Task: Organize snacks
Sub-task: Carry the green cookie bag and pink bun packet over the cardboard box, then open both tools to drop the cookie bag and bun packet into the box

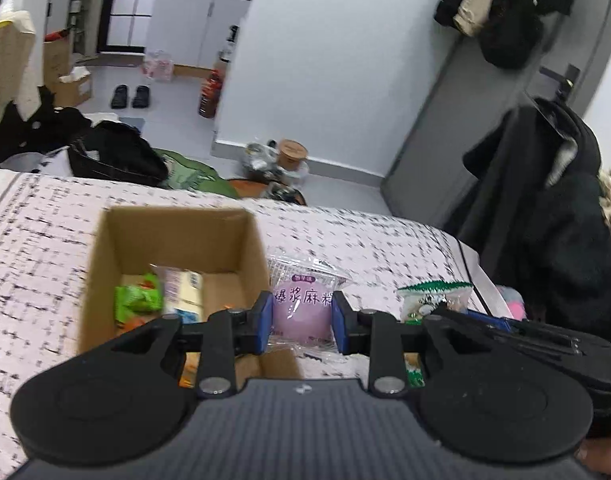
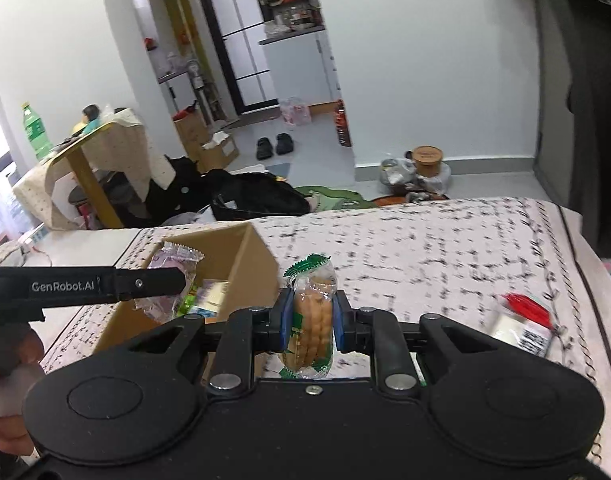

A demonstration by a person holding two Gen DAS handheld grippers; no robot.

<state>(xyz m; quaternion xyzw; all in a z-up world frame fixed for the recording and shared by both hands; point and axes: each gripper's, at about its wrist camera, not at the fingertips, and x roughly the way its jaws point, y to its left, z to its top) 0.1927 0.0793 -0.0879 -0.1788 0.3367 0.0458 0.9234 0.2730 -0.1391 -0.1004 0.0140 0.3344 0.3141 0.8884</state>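
Note:
An open cardboard box (image 1: 173, 236) stands on the patterned bed cover and holds a green packet (image 1: 137, 300) and a pale yellow packet (image 1: 183, 294). My left gripper (image 1: 302, 318) is shut on a purple mochi packet (image 1: 301, 312), held just right of the box. In the right wrist view the box (image 2: 245, 260) is at left, with the left gripper (image 2: 105, 284) and its purple packet (image 2: 165, 280) above it. My right gripper (image 2: 309, 320) is shut on a green-topped cracker packet (image 2: 311, 312), also seen in the left wrist view (image 1: 429, 298).
A red and white snack packet (image 2: 521, 320) lies on the bed cover (image 2: 425, 248) at right. Beyond the bed's far edge are black bags (image 2: 257, 196), a small table (image 2: 89, 152) and a dark coat (image 1: 545, 208) on the door side.

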